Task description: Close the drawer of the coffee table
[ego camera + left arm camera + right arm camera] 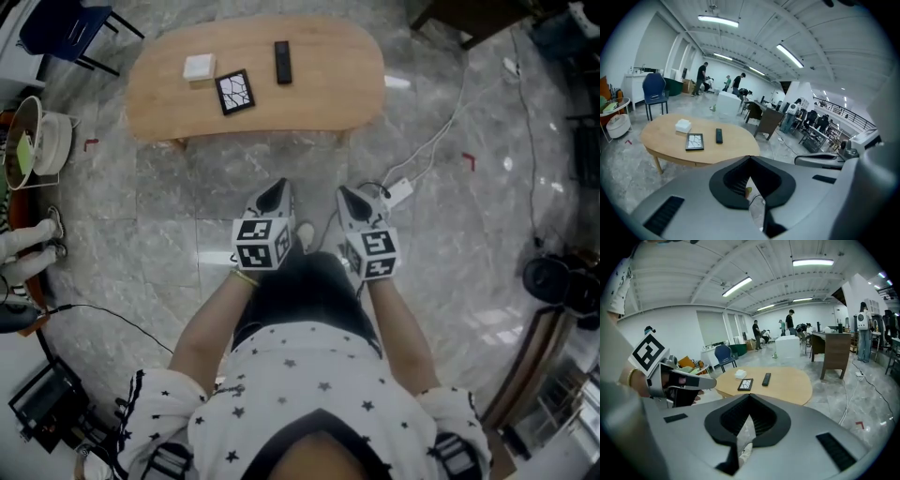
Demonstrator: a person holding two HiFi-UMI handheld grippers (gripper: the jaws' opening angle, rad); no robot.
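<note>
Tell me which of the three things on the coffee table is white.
The box at the row's left end in the head view; the frame and remote are black.

The coffee table [328, 94] stands ahead of the person, well apart from both grippers. On its top a box [199, 67] lies to the left, a frame [234, 92] just beside it nearer the front edge, and a remote [283, 62] right of both. The left gripper [277, 192] and right gripper [351, 197] hang side by side above the floor [169, 225]. A chair [56, 26] stands beyond the table's left end; a cable [441, 136] lies on the floor to its right
</note>
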